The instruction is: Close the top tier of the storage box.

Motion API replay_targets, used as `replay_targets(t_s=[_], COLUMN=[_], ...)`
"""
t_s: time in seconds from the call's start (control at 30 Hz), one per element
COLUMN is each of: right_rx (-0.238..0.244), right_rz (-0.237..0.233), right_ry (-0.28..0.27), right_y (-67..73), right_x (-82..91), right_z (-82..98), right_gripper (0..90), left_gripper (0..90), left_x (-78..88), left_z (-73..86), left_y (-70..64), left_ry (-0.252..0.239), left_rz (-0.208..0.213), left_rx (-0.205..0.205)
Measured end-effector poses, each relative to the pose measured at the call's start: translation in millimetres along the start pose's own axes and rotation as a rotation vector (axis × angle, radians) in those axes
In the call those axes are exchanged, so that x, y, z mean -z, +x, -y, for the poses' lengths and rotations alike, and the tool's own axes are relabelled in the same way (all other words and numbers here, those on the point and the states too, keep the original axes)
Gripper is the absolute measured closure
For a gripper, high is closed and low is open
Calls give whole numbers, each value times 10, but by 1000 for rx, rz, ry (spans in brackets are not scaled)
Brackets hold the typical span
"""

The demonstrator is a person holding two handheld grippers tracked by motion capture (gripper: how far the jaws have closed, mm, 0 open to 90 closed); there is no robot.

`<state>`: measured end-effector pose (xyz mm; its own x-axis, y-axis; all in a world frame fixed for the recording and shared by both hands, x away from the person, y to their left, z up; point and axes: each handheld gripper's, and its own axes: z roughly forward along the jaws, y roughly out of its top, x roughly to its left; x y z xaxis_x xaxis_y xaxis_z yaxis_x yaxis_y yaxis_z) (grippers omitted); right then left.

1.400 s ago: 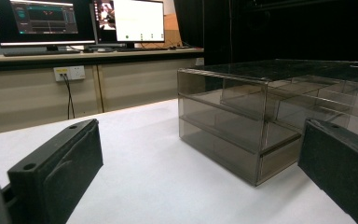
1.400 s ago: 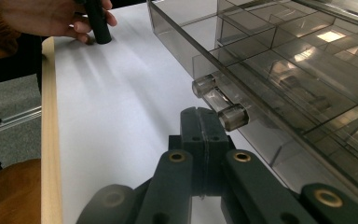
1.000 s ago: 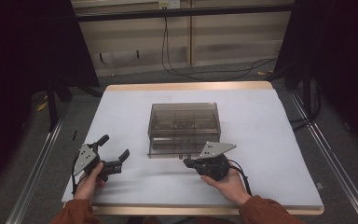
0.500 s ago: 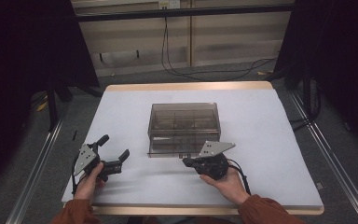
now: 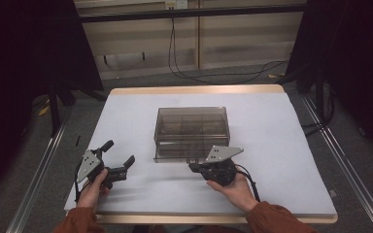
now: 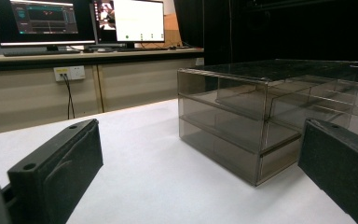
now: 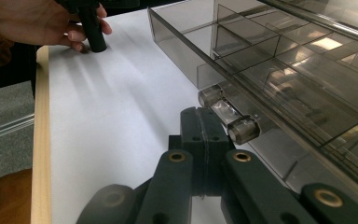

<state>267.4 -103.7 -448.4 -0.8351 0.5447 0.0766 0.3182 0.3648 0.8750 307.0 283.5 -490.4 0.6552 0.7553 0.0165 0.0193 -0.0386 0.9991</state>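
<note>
From the high view, a smoky clear drawer box (image 5: 192,132) is sitting in the middle of the white table (image 5: 281,160), well away from every edge. The left gripper (image 5: 121,158) is resting near the table's left front, its jaws standing wide apart with nothing between them, some way off from the box. The right gripper (image 5: 193,168) is lying just in front of the box's lower drawer, jaws pressed together. Cables are trailing across the floor beyond the far edge of the table.

In the left gripper view, the two black jaws are framing the drawer box (image 6: 261,116), which is standing slightly to the right with bare table before it. Monitors (image 6: 79,21) are glowing on a counter behind.

In the right gripper view, the right gripper (image 7: 205,135) is showing its jaws closed flat against each other, their tips sitting just beside the clear drawer handle (image 7: 228,114), holding nothing. The drawer's dividers are showing through its wall. Farther off, the person's left hand (image 7: 37,21) is resting on the table.
</note>
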Motion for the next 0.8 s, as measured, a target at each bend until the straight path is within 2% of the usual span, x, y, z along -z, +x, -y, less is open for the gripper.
replay_targets(t_s=[0.8], right_rx=[-18], right_rz=[9], right_ry=[-20], right_y=[-28], right_x=[-27], right_z=[-28], right_gripper=[900], left_gripper=[0], left_x=[1], left_z=[0], left_y=[1], left_ry=[1], left_rz=[2], left_rx=[1])
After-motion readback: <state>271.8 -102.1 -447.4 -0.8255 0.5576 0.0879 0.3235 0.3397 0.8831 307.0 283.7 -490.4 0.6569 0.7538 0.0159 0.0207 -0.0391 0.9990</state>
